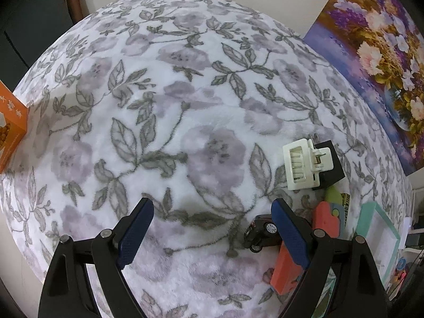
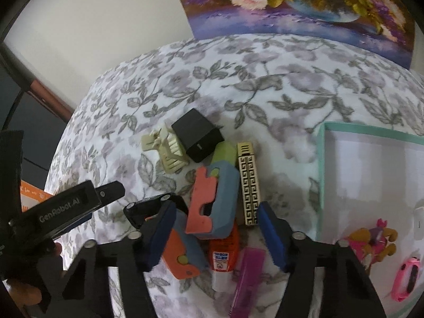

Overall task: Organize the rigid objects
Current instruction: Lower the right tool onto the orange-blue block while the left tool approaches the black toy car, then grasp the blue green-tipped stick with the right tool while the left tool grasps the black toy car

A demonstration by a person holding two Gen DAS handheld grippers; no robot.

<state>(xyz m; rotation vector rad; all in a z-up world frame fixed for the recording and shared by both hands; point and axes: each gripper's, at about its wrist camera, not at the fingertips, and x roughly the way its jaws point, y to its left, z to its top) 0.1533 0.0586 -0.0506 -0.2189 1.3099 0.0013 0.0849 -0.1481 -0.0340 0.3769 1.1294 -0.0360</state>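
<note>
A pile of small objects lies on the floral blanket [image 1: 185, 106]. In the right wrist view it holds a cream hair claw [image 2: 169, 148], a black box [image 2: 197, 135], a gold patterned lighter [image 2: 248, 182], red and blue foam pieces [image 2: 212, 201], a black toy car [image 2: 151, 206], an orange tube [image 2: 224, 251] and a purple comb [image 2: 247, 278]. My right gripper [image 2: 214, 235] is open, low over the foam pieces. My left gripper [image 1: 212, 228] is open and empty above bare blanket; the toy car [image 1: 261, 232] and hair claw [image 1: 302, 168] lie to its right.
A mint-rimmed white box [image 2: 322, 175] on the right holds a pink wristband [image 2: 406, 278] and a small figure [image 2: 371, 241]. A flower painting [image 2: 291, 2] leans at the back. An orange carton [image 1: 10, 124] stands at the left edge.
</note>
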